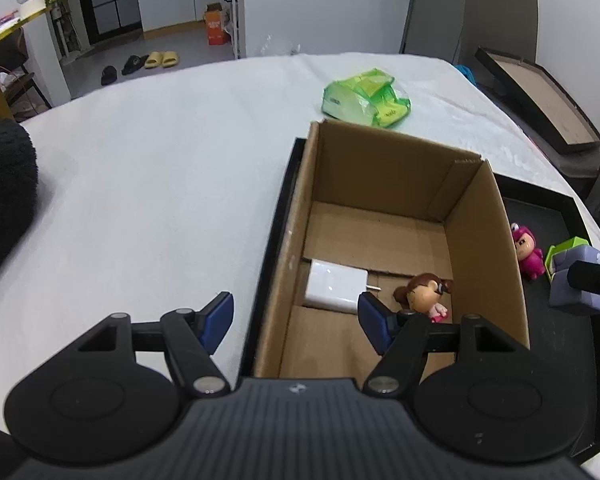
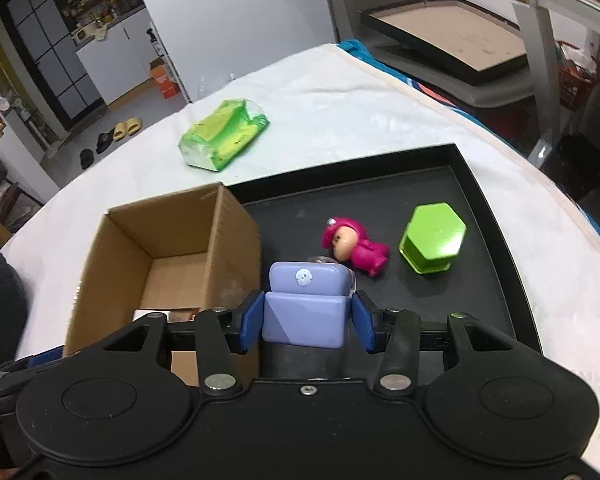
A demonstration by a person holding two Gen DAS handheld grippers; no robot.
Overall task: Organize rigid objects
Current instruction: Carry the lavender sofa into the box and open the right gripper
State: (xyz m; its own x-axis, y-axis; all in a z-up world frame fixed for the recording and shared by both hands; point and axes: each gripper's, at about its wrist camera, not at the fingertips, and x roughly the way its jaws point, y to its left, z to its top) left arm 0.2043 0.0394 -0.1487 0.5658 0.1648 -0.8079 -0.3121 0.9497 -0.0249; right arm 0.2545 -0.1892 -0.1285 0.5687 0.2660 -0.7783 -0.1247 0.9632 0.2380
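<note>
While raised above the black shallow tray (image 2: 496,216):
Right gripper (image 2: 306,322): clamps lavender plastic block (image 2: 306,312) between its blue pads.
Left gripper (image 1: 296,320): jaws wide, empty, over brown cardboard box (image 1: 488,248).

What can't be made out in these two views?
- Left wrist view: the lower body of the brown-haired doll in the cardboard box, hidden by the left tool.
- Left wrist view: the pink figure, partly behind the box wall.
- Right wrist view: the box floor, mostly blocked by the right tool holding the purple block.
</note>
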